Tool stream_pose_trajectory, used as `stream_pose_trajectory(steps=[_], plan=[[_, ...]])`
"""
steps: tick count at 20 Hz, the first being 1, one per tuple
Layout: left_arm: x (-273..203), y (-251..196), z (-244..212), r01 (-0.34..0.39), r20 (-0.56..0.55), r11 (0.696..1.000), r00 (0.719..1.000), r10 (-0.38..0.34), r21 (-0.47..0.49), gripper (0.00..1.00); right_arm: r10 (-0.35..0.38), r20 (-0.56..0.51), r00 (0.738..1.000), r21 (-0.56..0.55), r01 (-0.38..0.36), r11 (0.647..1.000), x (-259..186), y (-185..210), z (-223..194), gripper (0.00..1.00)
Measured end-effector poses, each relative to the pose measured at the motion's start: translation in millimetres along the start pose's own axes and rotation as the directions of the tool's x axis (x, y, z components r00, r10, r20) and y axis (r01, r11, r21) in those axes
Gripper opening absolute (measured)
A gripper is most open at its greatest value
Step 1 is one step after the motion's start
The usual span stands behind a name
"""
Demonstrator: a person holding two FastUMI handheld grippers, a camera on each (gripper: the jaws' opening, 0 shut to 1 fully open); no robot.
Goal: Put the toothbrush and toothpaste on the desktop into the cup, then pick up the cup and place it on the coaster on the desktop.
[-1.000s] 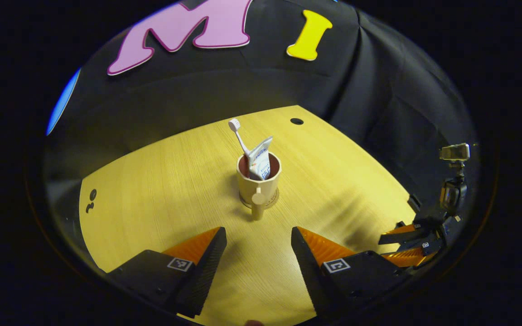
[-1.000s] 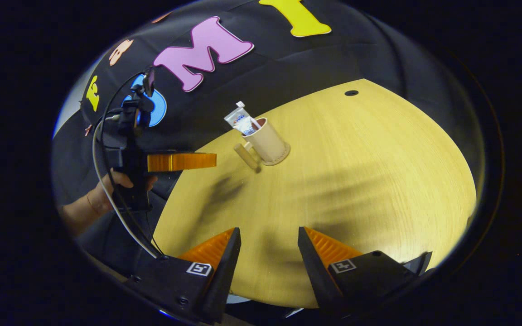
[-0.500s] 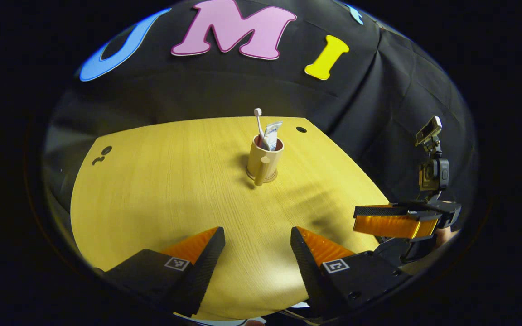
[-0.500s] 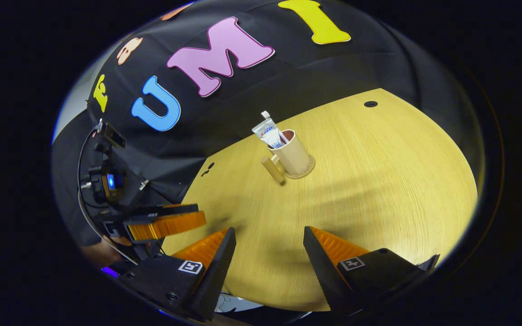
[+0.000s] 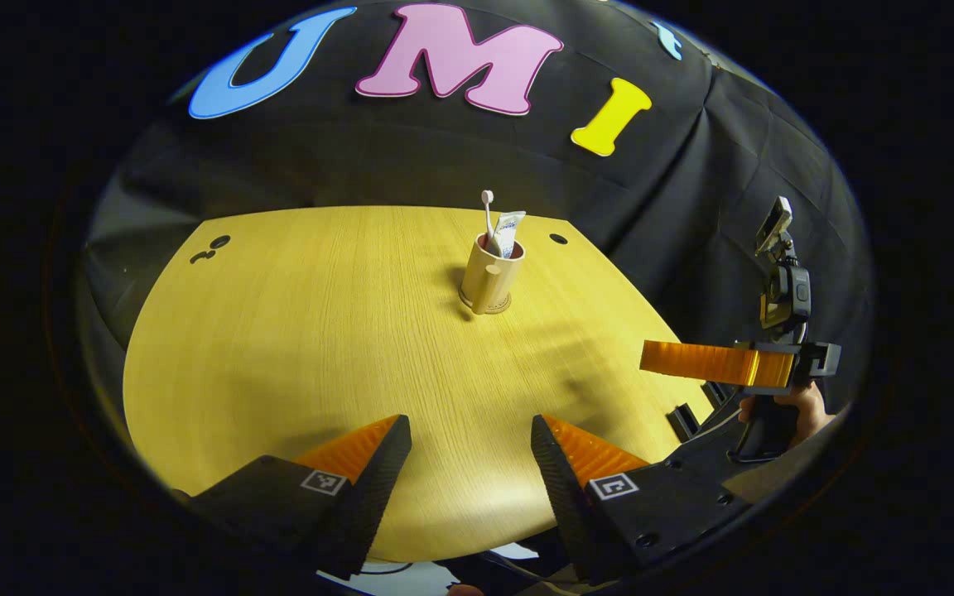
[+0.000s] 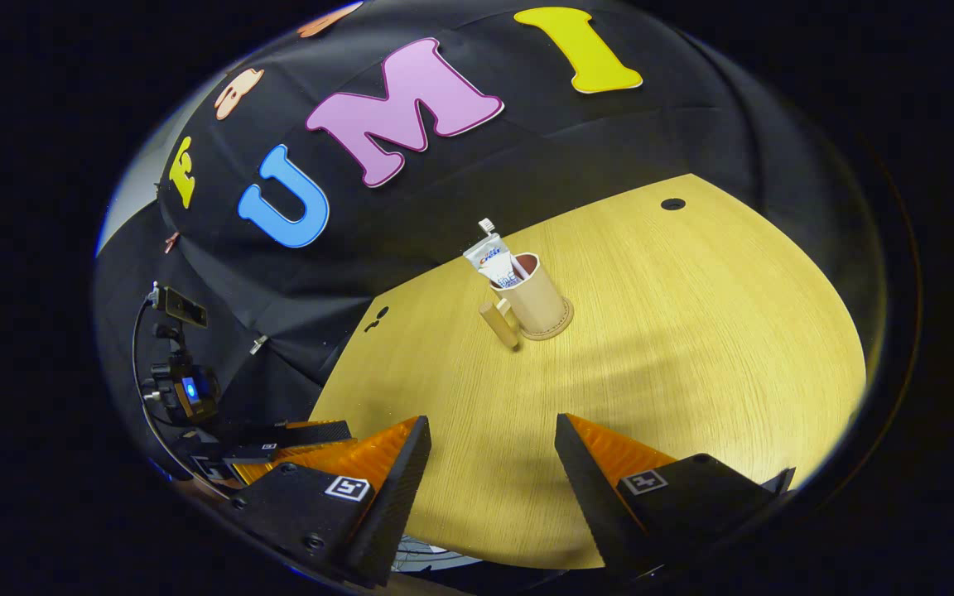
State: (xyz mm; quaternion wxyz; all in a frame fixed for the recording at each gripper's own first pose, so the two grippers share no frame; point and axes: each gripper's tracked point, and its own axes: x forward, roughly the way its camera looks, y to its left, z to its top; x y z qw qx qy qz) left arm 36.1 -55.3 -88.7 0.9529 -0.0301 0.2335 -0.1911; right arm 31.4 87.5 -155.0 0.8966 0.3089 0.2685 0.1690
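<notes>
Task complete by my reading: cup (image 5: 489, 284) on coaster (image 6: 556, 323), toothbrush (image 5: 488, 213) and toothpaste (image 6: 489, 258) inside.
My left gripper (image 5: 469, 451) and right gripper (image 6: 489, 455) both gape wide, empty, well apart from it.

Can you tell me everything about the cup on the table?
The cup is a tan mug that looks like wood or bamboo, darker reddish-brown inside. It stands upright on a round coaster on the yellow wooden table, far from both grippers. A thick, stubby handle sticks out from its side. Inside it a white toothbrush and a white toothpaste tube stand leaning, poking out above the rim. Nothing else touches it.
</notes>
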Motion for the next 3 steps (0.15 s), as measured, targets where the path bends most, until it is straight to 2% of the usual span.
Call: stream_pose_trajectory(steps=[3], plan=[[1.4,-0.7,-0.3,0.012,0.002,1.000,1.000,-0.012,-0.025,0.90,-0.008,0.006,1.000,0.000,0.008,1.000,-2.3,-1.8,1.5,0.93]])
